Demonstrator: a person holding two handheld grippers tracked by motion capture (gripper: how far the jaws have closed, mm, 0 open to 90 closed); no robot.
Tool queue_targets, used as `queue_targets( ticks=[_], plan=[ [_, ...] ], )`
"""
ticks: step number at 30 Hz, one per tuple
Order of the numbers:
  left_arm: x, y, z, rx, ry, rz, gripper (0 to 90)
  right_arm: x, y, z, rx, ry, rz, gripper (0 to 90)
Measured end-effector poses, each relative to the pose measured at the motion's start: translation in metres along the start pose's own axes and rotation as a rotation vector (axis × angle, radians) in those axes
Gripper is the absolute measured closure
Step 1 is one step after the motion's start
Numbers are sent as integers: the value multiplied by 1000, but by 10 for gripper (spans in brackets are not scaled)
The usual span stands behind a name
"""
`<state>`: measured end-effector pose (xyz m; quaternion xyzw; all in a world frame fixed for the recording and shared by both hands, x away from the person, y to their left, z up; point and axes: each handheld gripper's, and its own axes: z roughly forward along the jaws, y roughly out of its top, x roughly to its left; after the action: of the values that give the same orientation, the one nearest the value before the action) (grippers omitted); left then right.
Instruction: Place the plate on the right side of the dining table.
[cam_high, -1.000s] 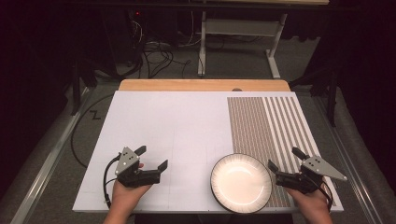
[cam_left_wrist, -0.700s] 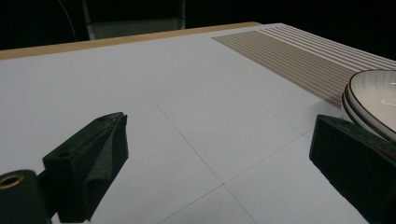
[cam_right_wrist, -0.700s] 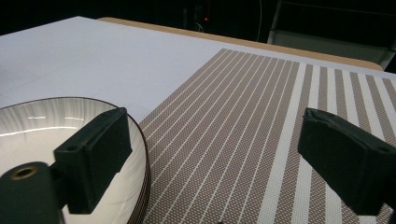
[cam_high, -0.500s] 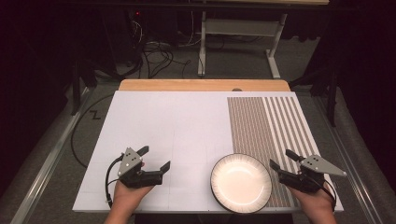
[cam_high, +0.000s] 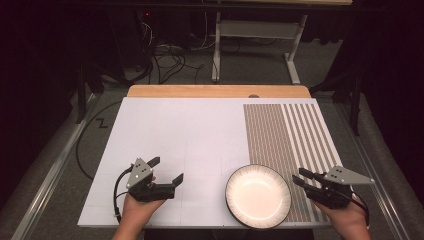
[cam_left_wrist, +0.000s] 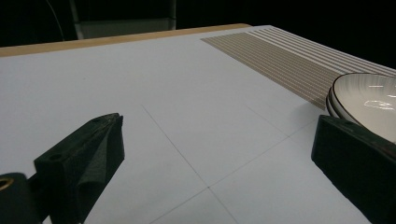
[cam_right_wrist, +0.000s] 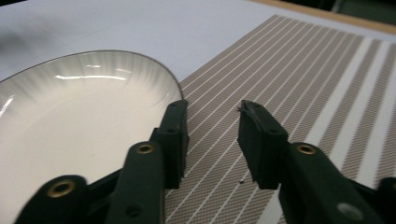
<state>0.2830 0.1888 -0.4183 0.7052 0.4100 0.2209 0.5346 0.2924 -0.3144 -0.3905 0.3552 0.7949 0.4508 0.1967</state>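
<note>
Plate (cam_high: 258, 196) sitting on bench (cam_high: 190, 135) near front edge, its right rim overlapping striped mat (cam_high: 290, 135). I am holding right gripper (cam_high: 304, 177) just beside plate's right rim, over mat; its fingers (cam_right_wrist: 173, 135) have just been closing, now standing narrow, nothing between them. I am holding left gripper (cam_high: 166, 170) well left of plate, fingers (cam_left_wrist: 88, 154) standing wide, gripping nothing, over bare white bench.
</note>
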Motion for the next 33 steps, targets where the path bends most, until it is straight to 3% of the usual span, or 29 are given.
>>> queue_targets(
  ticks=[9, 12, 20, 28, 33],
  plan=[
    [1, 0, 0, -4, -2, -14, 31, 5, 3, -6, 66, 64, -50, 831],
    [2, 1, -1, -8, 4, -11, 31, 7, 3, -7, 112, 96, -67, 900],
    [2, 1, -2, -12, -4, -19, 31, 13, 4, -4, 218, 158, -107, 900],
    [3, 2, -3, -13, 4, -17, 31, 15, 5, -4, 248, 196, -117, 900],
    [3, 2, -3, -13, 4, -17, 31, 18, 7, -4, 261, 192, -139, 900]
  ],
)
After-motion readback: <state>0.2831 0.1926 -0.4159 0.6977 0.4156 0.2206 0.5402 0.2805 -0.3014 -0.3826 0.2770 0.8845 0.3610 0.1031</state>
